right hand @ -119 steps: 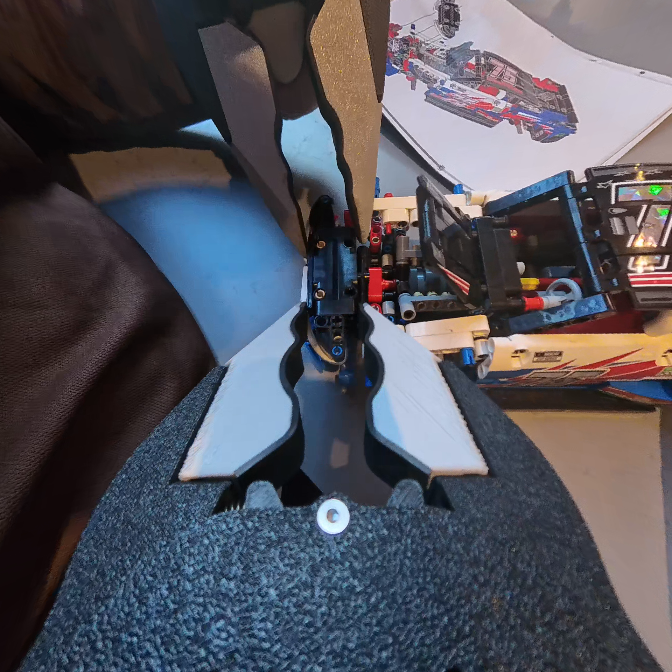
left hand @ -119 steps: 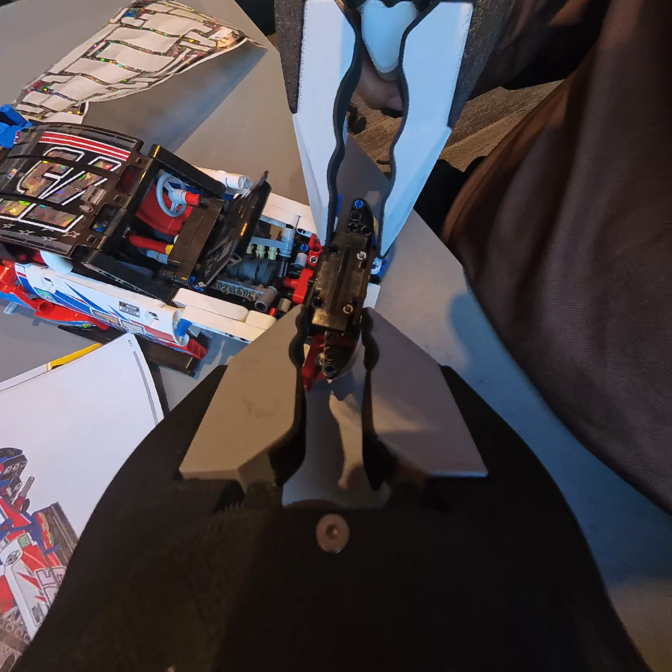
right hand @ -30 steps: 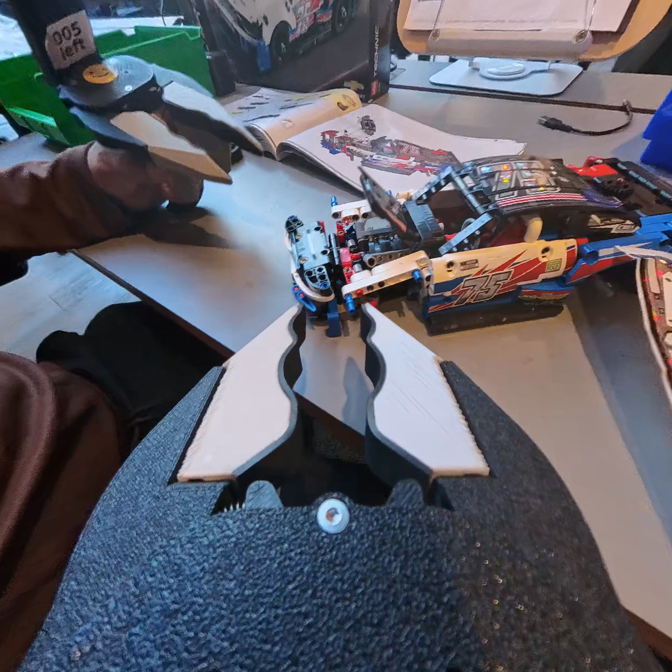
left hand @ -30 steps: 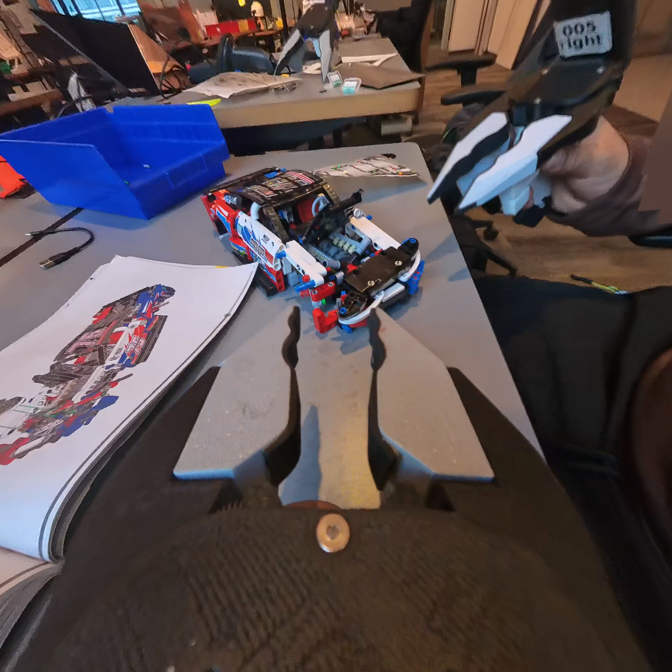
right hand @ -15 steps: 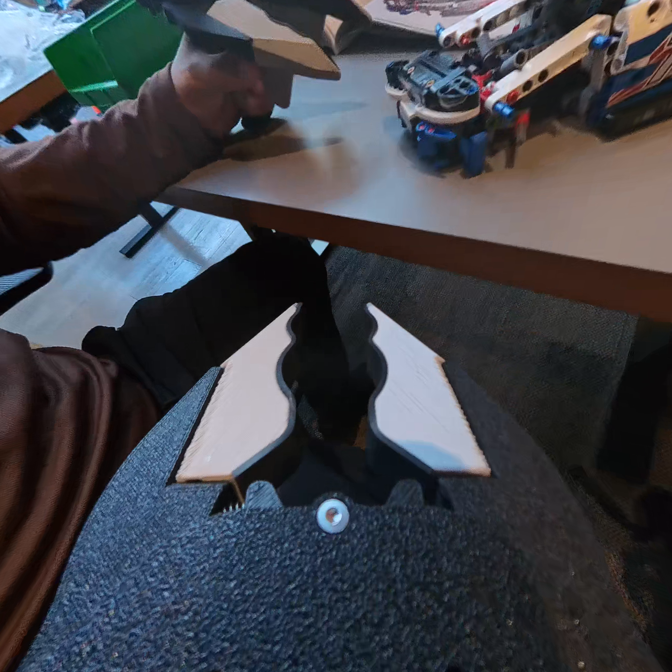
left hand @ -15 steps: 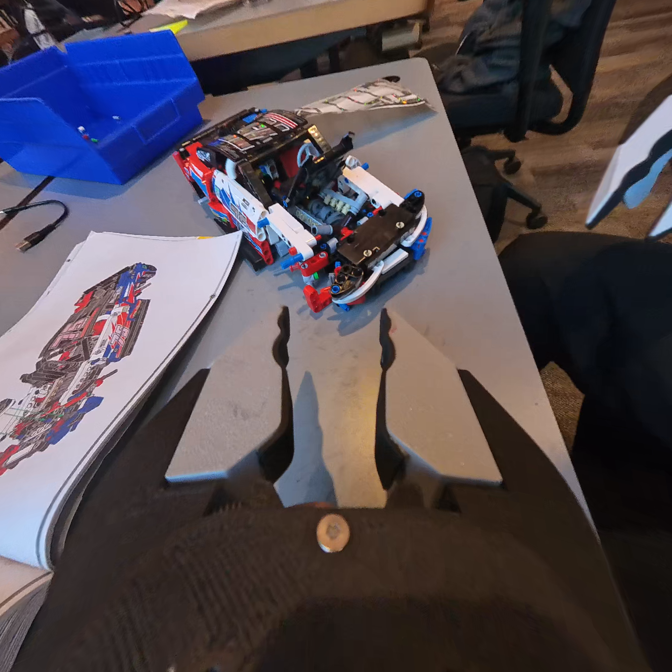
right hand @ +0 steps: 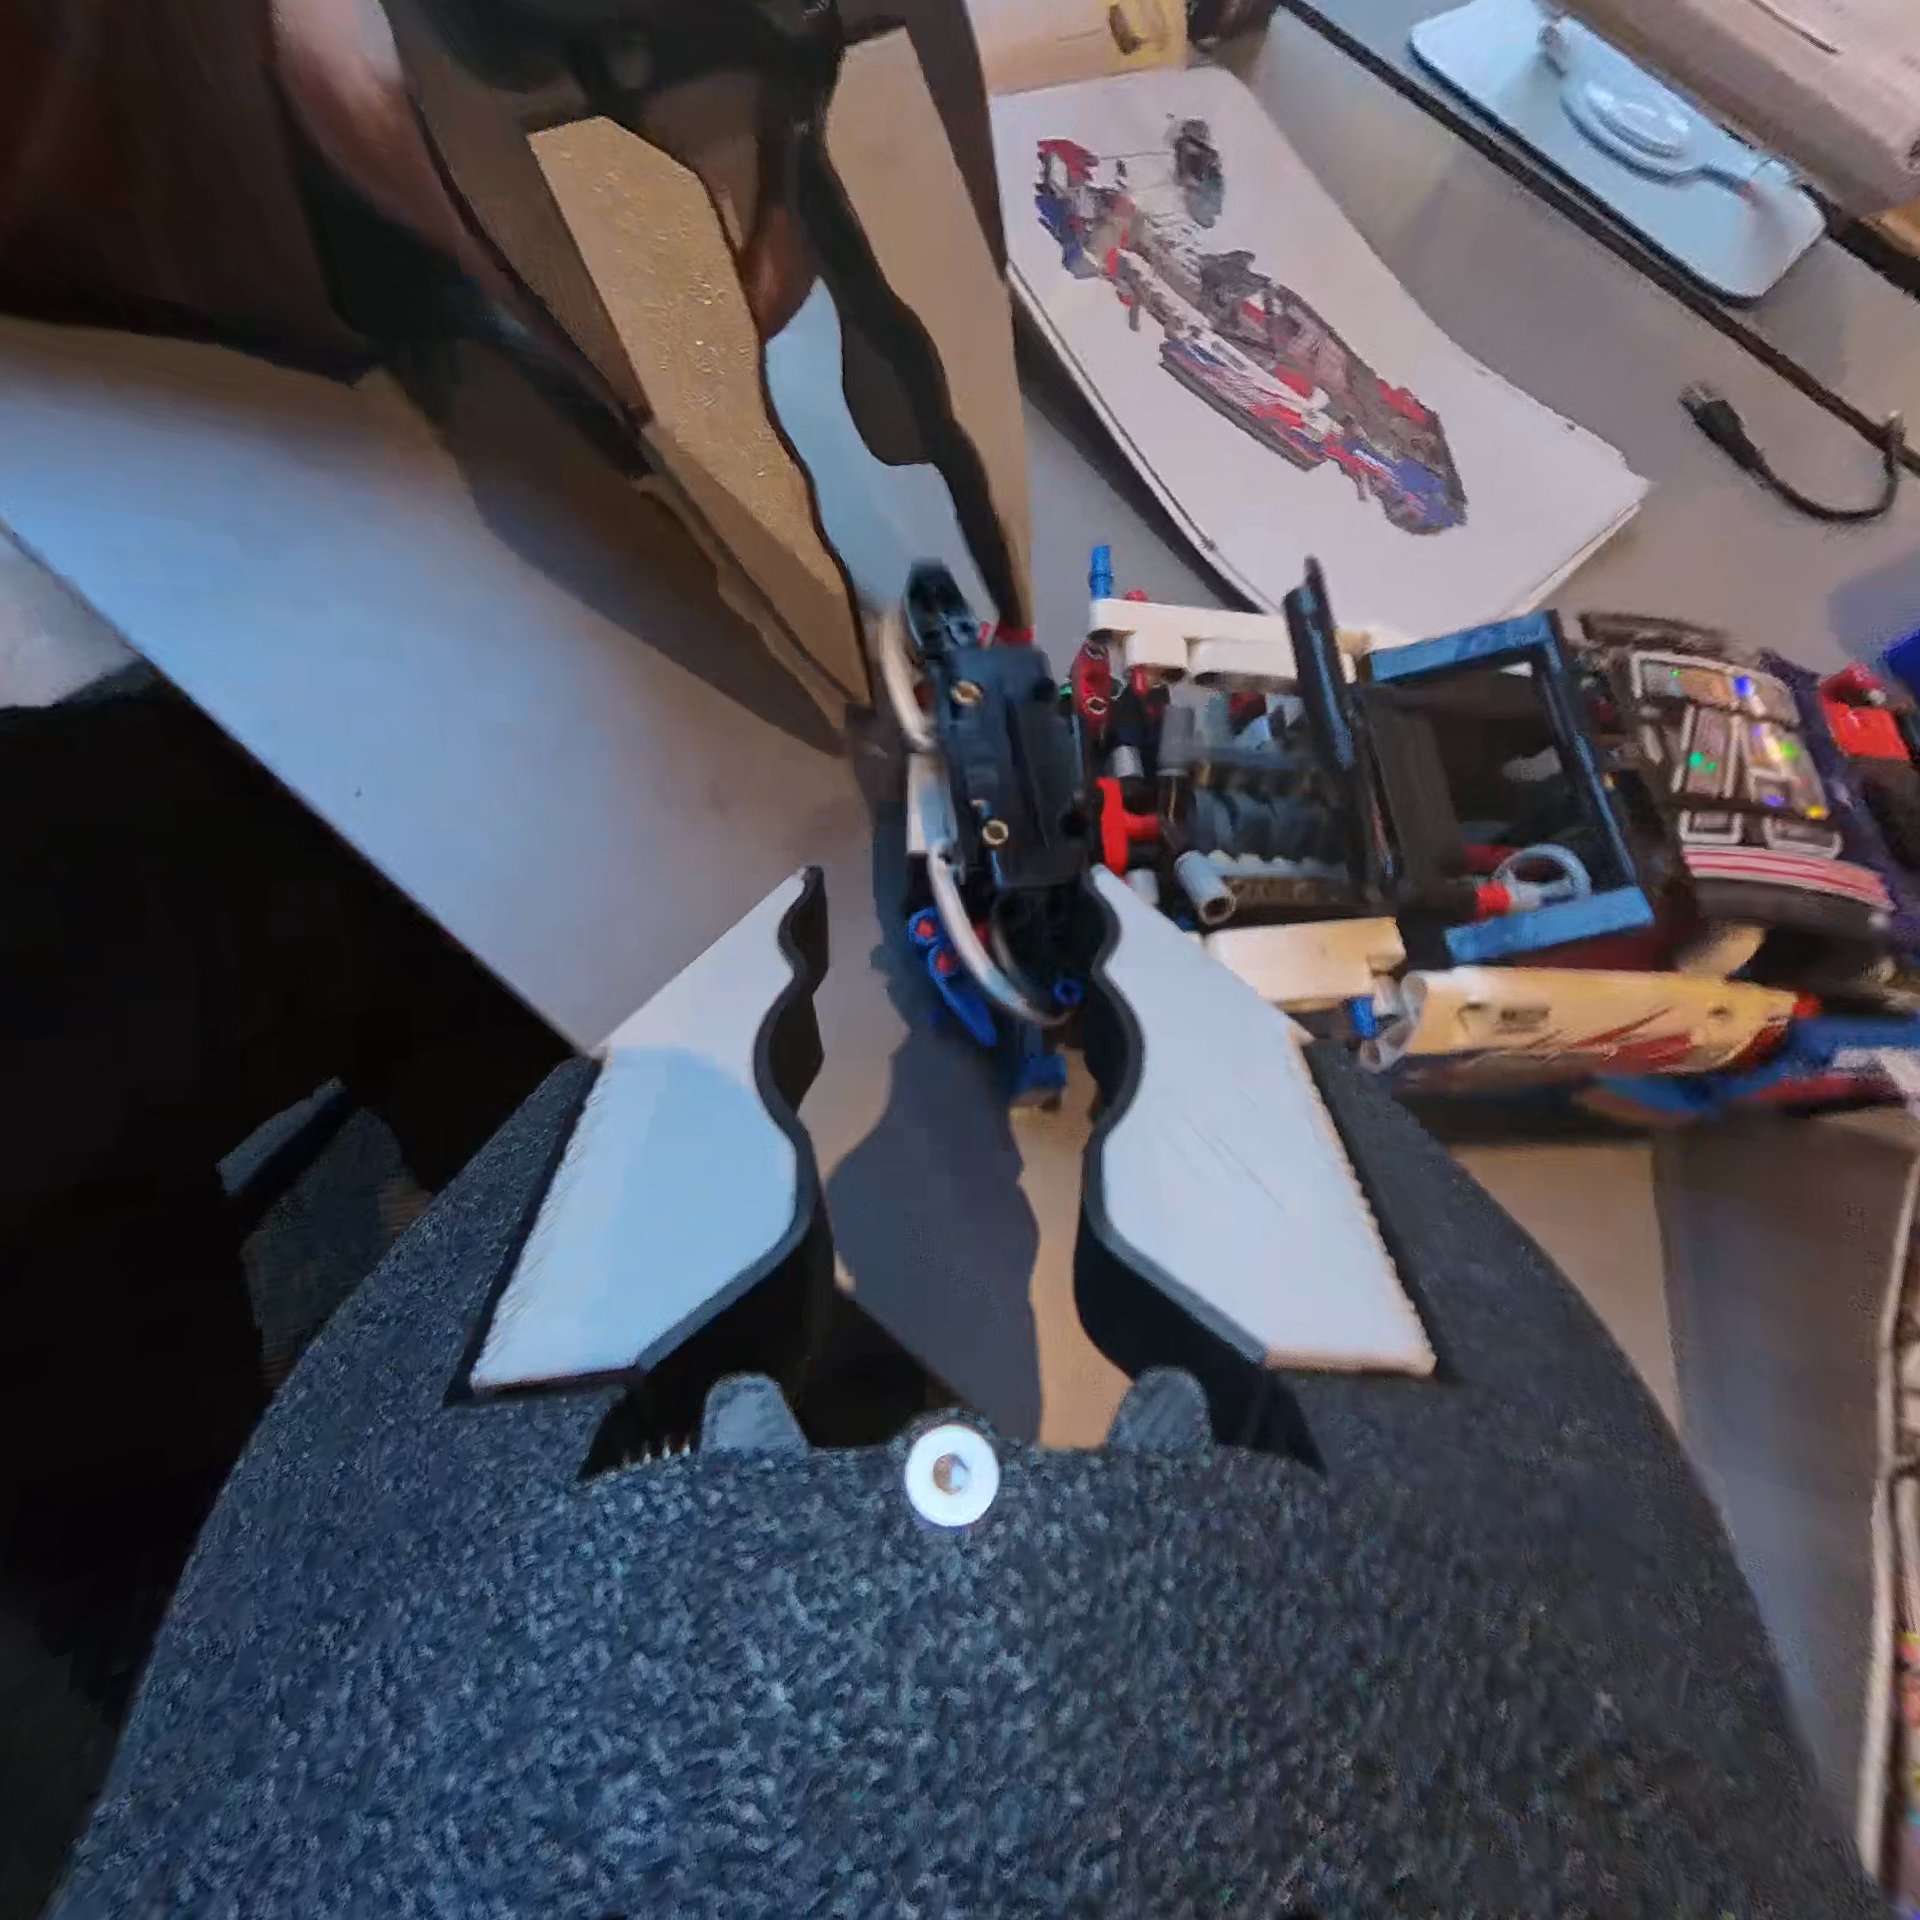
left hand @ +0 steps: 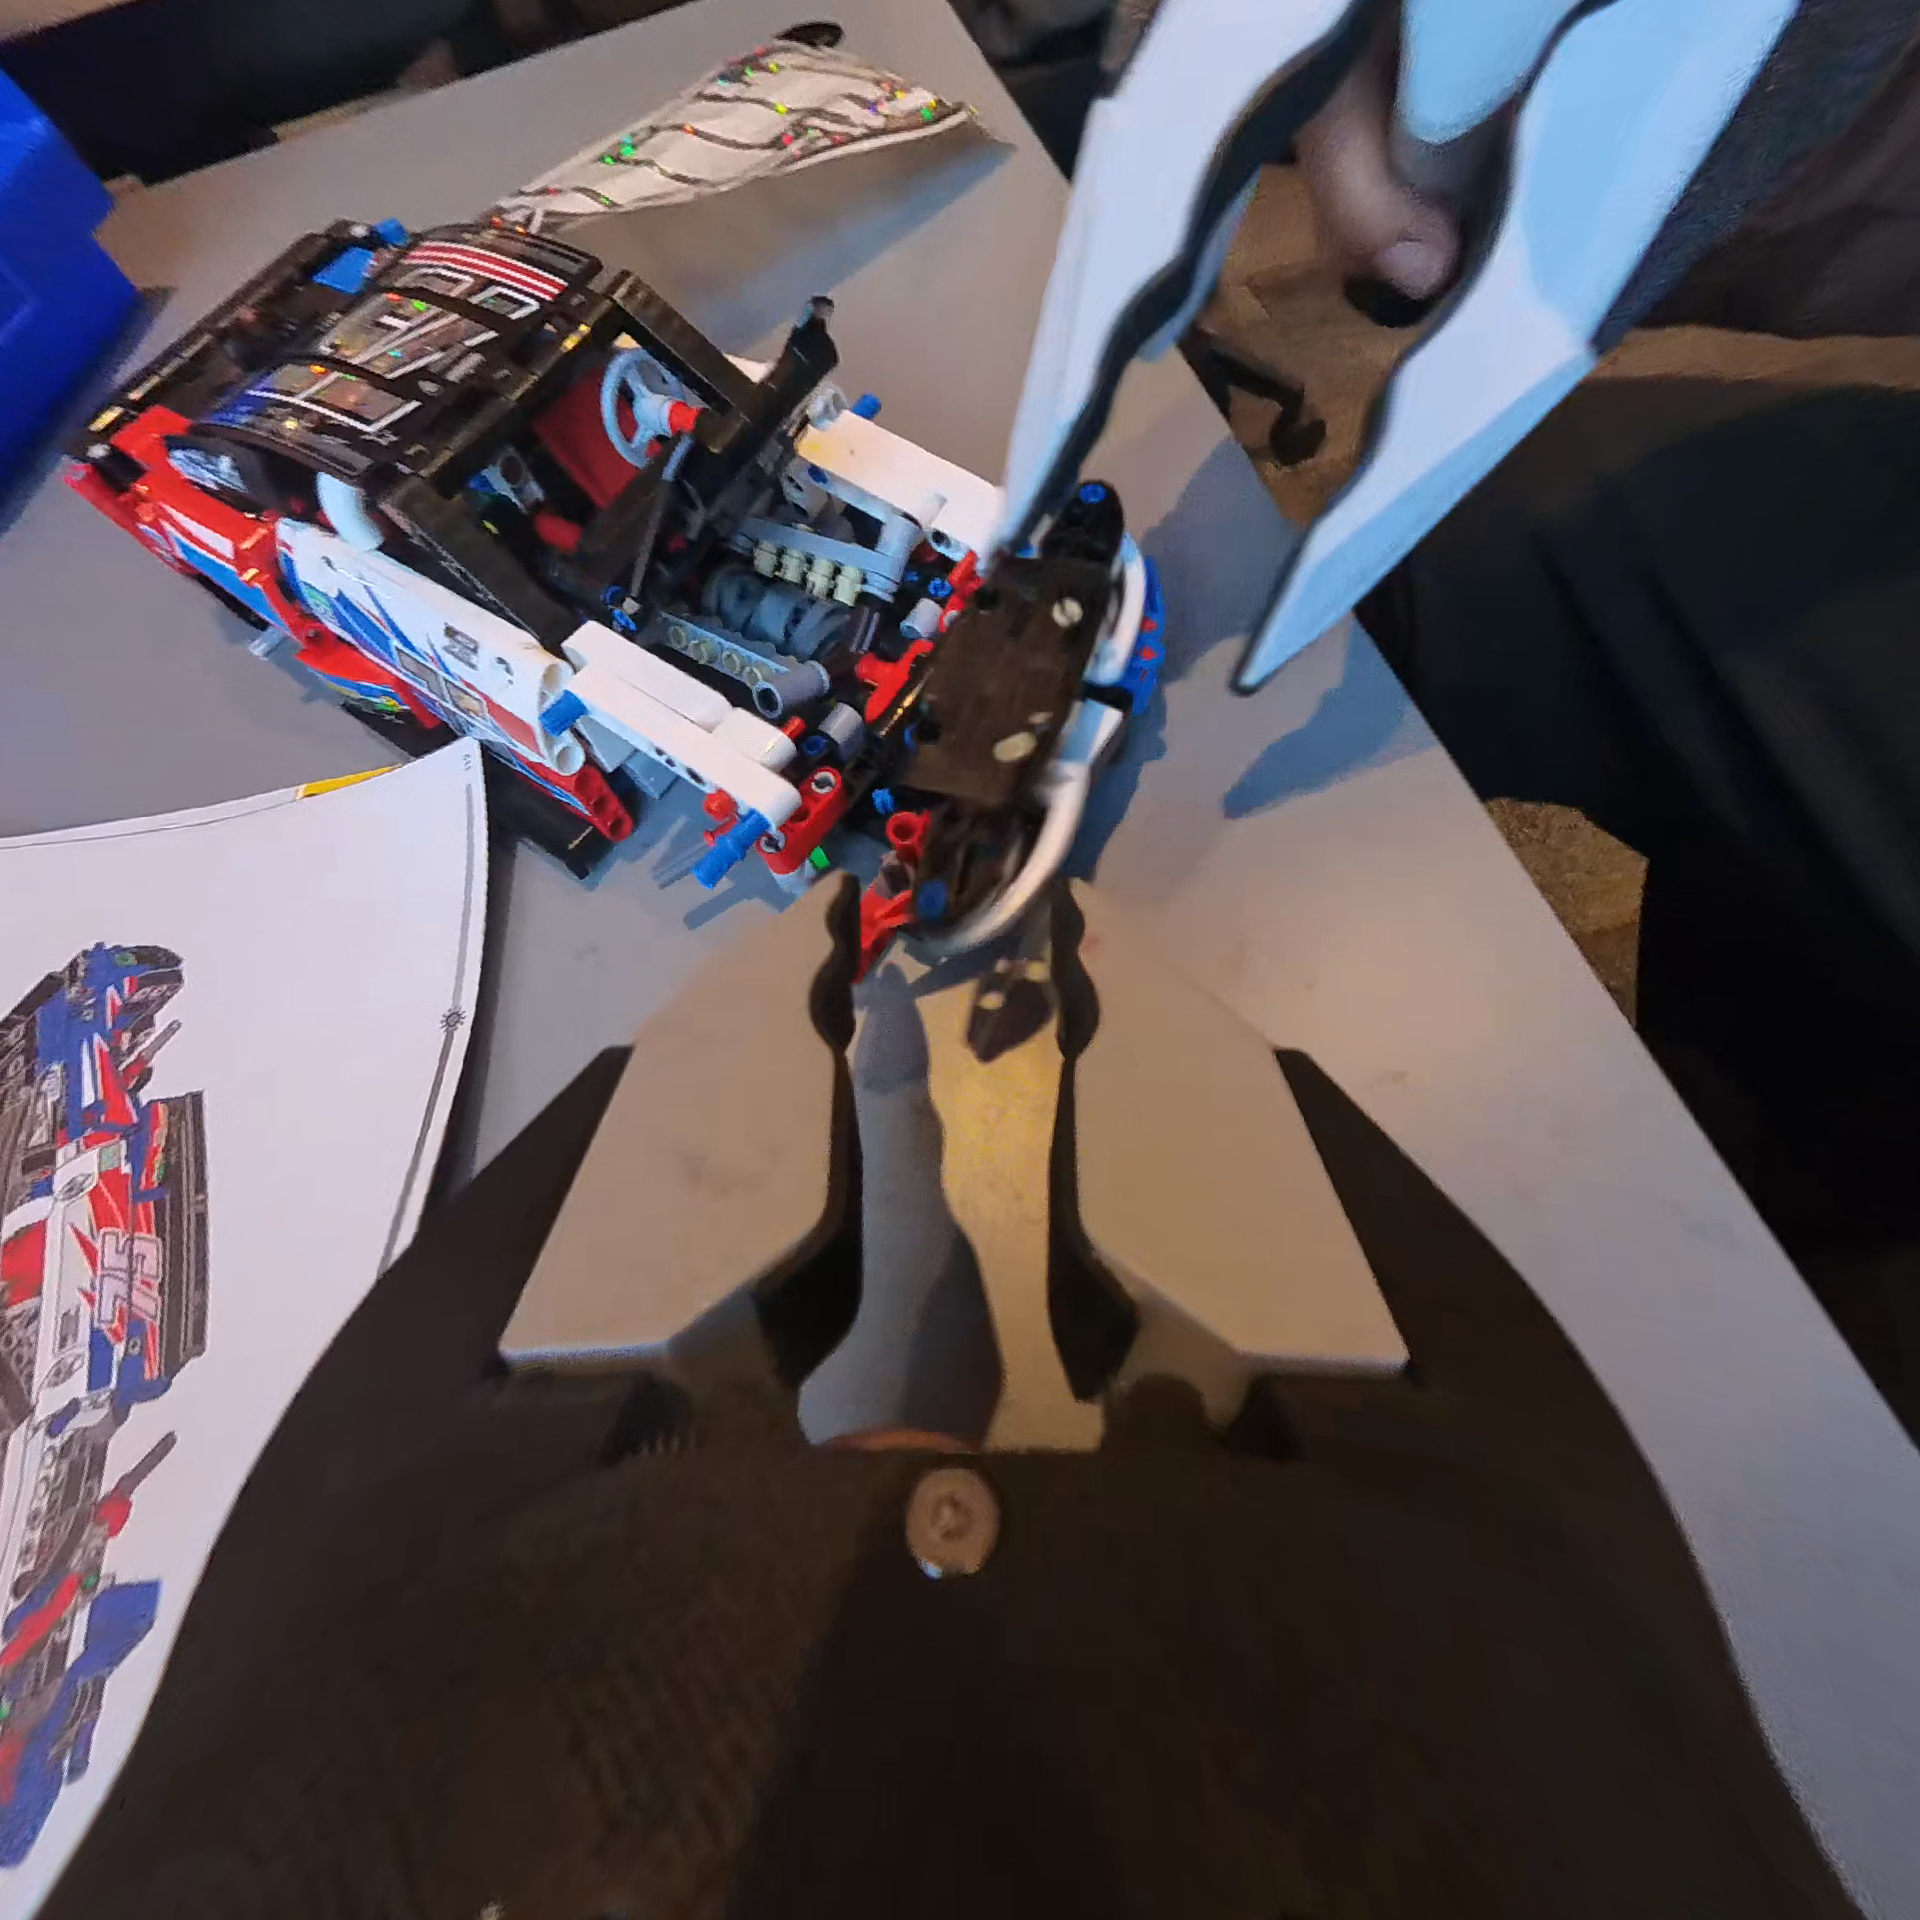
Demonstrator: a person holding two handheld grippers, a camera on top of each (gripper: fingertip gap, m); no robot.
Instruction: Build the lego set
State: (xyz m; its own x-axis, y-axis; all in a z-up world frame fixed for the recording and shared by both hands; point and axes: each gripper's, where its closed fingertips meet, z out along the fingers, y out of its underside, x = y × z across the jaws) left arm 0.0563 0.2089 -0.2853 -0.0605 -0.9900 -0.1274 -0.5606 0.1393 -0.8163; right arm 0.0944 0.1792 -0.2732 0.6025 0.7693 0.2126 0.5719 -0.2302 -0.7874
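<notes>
With both grippers converging on its front end, the lego car (left hand: 540, 582) sits on the grey table (left hand: 1403, 987), near the table's corner, its nose toward the seated person. The left gripper (left hand: 951, 935) has its fingers spread apart and grasps nothing; the lower end of the car's black front assembly (left hand: 1013, 686) lies between the fingertips, with a visible gap on each side. The right gripper (right hand: 951, 904) is likewise released, fingers parted, with the opposite end of the same assembly (right hand: 1003, 769) between its tips. In the left wrist view, one finger (left hand: 1081, 343) of the right gripper reaches the far end of the assembly; contact cannot be confirmed. An open instruction booklet (left hand: 229, 1039) lies just beside the car's flank. A sticker sheet (left hand: 769, 125) lies behind the car's roof. A blue bin (left hand: 52, 301) stands at the table's far edge.
</notes>
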